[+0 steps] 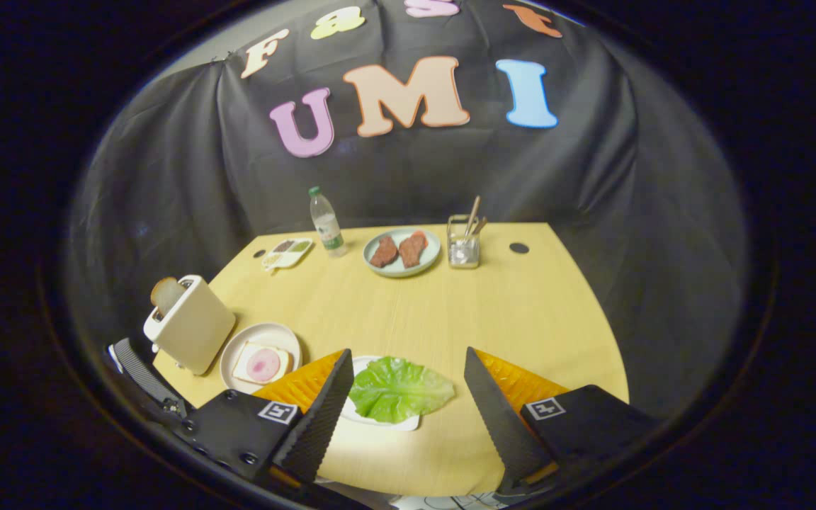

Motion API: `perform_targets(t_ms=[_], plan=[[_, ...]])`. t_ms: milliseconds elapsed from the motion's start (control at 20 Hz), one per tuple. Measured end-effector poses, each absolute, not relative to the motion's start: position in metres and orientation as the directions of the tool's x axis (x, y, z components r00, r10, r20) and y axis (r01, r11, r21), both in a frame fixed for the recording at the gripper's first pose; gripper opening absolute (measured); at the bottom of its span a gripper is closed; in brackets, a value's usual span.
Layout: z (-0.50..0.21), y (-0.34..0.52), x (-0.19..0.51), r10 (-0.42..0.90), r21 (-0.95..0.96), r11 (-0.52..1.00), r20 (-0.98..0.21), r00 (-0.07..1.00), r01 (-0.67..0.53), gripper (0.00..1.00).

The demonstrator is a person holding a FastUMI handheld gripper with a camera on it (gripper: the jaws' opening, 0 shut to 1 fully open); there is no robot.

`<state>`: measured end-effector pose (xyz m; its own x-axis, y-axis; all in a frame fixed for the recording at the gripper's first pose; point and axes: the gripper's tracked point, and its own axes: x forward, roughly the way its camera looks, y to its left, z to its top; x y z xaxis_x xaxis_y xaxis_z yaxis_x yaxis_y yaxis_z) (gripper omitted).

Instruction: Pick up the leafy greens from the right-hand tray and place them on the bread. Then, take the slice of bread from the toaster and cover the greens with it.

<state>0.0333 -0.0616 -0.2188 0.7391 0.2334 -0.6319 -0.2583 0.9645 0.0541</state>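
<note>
While the gripper (404, 397) hangs above the near edge of the wooden table (521, 304), its two fingers stand wide apart and hold nothing — the leaf of greens (399, 388) lies between them, a little ahead of their tips, and touches neither. The leaf rests on a small white tray (387, 423) and covers most of it. To the left, just beyond the left finger, a round white plate (238, 350) carries one slice of bread (261, 364) with a pink round piece on top; this is where the greens must go. Further left stands the toaster (190, 324), with the second slice of bread (165, 294) sticking up from its slot. At the far side of the table I see a water bottle (326, 222), a small divided dish (287, 252), a plate with two dark pieces of meat (401, 251) and a glass holder with utensils (464, 242); none of them belongs to the task. As I judge it, the first step is in hand and not yet done: the leaf is untouched on its tray. The next move calls for lowering the fingers around the leaf and closing them softly — the leaf is thin and lies flat, so the tips should come low, close to the tray, and catch its raised, wrinkled part without pushing the light tray away.
</note>
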Motion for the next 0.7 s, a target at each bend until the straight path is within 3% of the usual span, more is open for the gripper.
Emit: perform_targets(t_ms=[700], plan=[[-0.363,-0.093,0.057,0.242,0.123,0.942,-0.893,0.379,-0.312,1.00]])
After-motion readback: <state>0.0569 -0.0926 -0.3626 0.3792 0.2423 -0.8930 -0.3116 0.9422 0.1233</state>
